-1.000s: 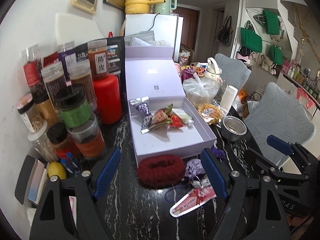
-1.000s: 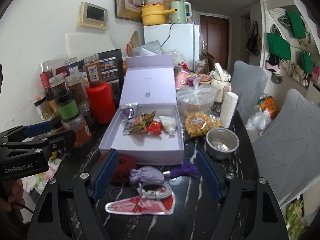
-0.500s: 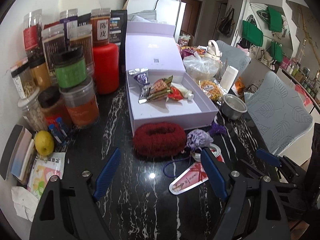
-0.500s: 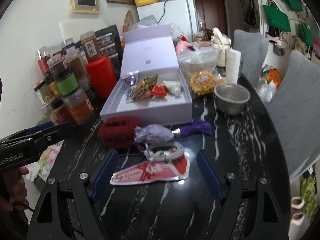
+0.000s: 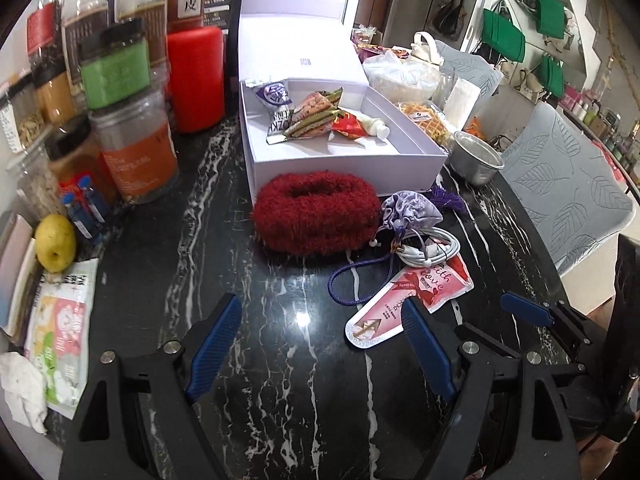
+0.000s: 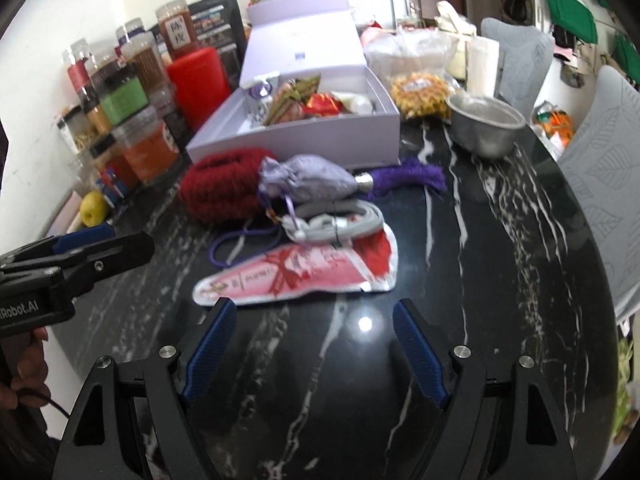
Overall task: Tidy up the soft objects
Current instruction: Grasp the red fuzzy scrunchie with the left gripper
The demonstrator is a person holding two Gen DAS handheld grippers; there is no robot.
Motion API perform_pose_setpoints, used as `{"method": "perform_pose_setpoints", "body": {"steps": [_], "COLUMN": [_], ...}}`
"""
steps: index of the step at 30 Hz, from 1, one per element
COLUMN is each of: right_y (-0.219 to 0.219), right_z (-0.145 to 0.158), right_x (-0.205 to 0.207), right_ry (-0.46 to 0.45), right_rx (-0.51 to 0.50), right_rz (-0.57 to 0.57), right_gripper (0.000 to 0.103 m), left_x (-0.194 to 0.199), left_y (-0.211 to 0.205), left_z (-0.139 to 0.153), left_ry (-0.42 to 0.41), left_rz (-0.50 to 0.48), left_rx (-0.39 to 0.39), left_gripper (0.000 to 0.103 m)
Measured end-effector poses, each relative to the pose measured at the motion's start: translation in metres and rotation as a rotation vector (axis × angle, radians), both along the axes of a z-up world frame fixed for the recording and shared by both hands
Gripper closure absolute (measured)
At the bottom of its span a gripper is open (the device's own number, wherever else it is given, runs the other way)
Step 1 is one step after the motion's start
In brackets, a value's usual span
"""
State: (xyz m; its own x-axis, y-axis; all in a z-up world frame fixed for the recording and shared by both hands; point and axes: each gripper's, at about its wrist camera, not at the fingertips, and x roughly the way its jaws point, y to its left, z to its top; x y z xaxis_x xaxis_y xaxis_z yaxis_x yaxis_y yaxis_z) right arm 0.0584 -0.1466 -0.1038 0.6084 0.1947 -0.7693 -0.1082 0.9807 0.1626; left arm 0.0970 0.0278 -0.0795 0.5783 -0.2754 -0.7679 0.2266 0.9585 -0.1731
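Both grippers, left (image 5: 324,340) and right (image 6: 312,344), stand wide open and empty above the black table (image 5: 280,400), near the red scrunchie (image 5: 316,212) and pink packet (image 6: 296,276).

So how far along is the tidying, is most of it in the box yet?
Partly. The lilac box already holds a few snack packets. Nothing is in hand: both the left hand-held gripper and the right hand-held gripper are open and empty. Left on the table: red fuzzy ring, lilac pouch, white cable, pink sachet.
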Motion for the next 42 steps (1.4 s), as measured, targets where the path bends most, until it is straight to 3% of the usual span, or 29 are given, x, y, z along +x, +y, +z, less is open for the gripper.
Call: {"method": "perform_pose_setpoints", "body": {"steps": [16,22,26,28,29,37,42], "right_y": [-0.017,-0.022,-0.026,-0.027,-0.027,-0.03,-0.024], "right_z": [-0.009,-0.009,-0.008,-0.008,-0.009,-0.008,-0.007], "right_x": [0.033,0.052,0.06,0.064,0.065,0.067,0.066], "right_ry": [0.029,0.039,0.041,0.043,0.044,0.045,0.031], "right_rx": [-0.001,0.019,0.022,0.02,0.018,0.016,0.019], "right_rz": [-0.025,-0.042,-0.047,-0.046,-0.046,-0.042,-0.008], "right_gripper": [0.022,0.022,0.022,0.022,0.022,0.022,0.018], "left_x": [0.066,0.096,0.106,0.111,0.113,0.123,0.126], "left_y": [-0.006,-0.012,-0.015,-0.017,-0.019,-0.03,-0.043], "left_z": [-0.013,-0.023,-0.029,-0.033,-0.036,-0.049,-0.051], "left_ry": [0.027,0.071,0.093,0.103,0.113,0.126,0.107], "left_rz": [0.001,-0.017,-0.025,-0.032,-0.037,-0.054,-0.062], "left_rx": [-0.114,-0.121,-0.114,-0.111,-0.113,-0.067,0.022], "left_gripper": [0.021,0.021,0.021,0.007,0.005,0.002,0.003]}}
